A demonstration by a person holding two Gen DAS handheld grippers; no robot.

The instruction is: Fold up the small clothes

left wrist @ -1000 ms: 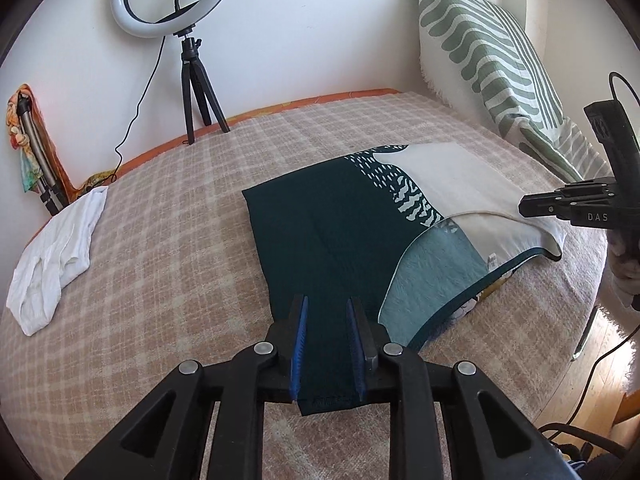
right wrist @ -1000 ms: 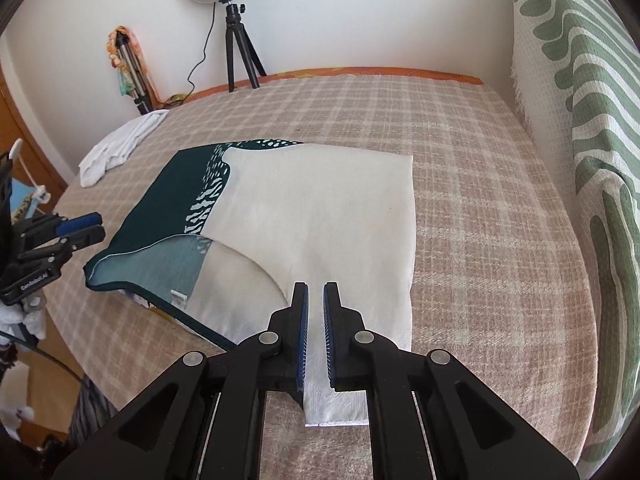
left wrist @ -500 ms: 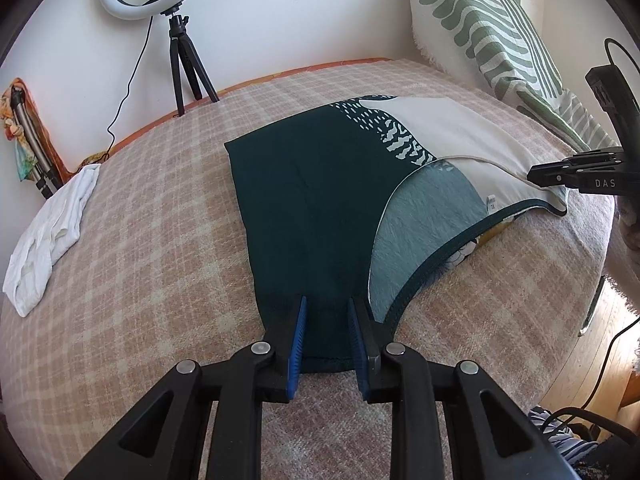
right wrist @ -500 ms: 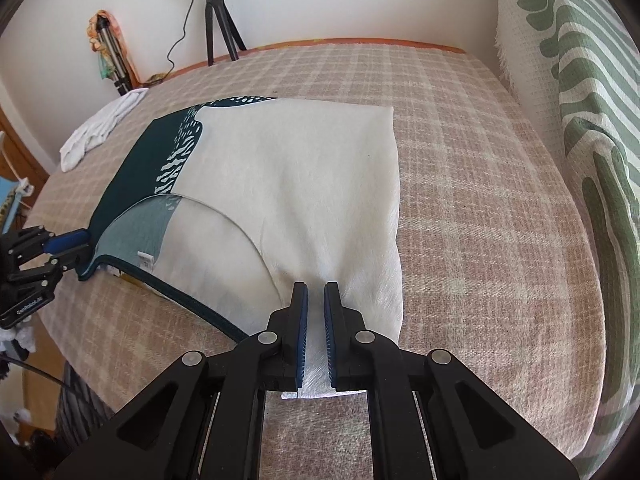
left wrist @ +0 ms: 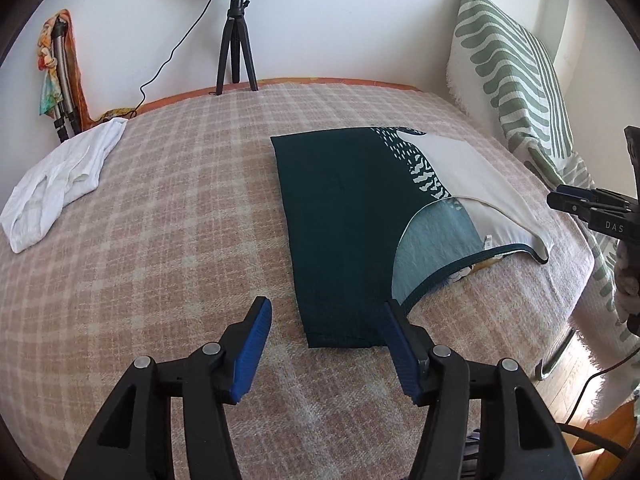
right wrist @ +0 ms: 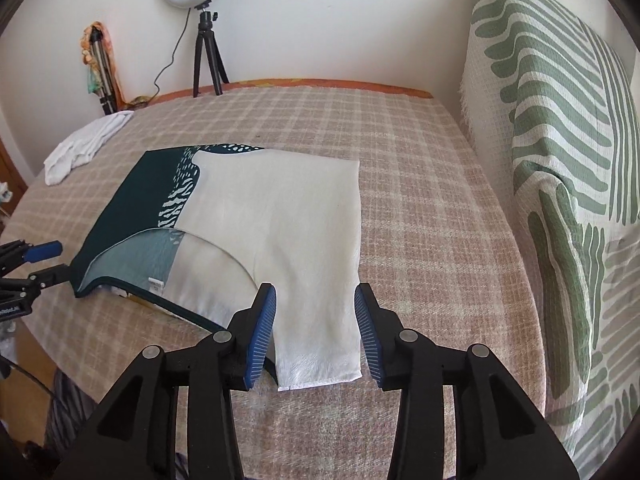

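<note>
Garment: sleeveless top in dark green and cream fabric with a white dash print (left wrist: 352,216), lying flat on the pink-and-beige checked bedspread (left wrist: 168,216); neckline faces the near edge of the bed, pale teal inner side and a small white label showing there.
Garment, right view: cream half (right wrist: 280,224) fills the middle of the frame, dark green half to its left.
Left gripper: black frame with blue pads (left wrist: 324,320), fingers spread wide apart, holding nothing. The dark green shoulder strap end lies on the bedspread between the pads, nearer the right one.
Right gripper: same build (right wrist: 316,312), fingers apart, holding nothing. The cream shoulder strap end lies flat between the pads; whether either pad touches the cloth cannot be told.
Cross-view: each gripper shows at the edge of the other's camera, at opposite shoulder straps.
White garment: crumpled white cloth (left wrist: 60,192) at the far left of the bed, well apart from the top.
Pillow: large cushion with green wavy stripes on white (right wrist: 560,160), propped along the right side of the bed.
Back wall: ring light on a black tripod (left wrist: 236,40) standing at the far edge of the bed.
</note>
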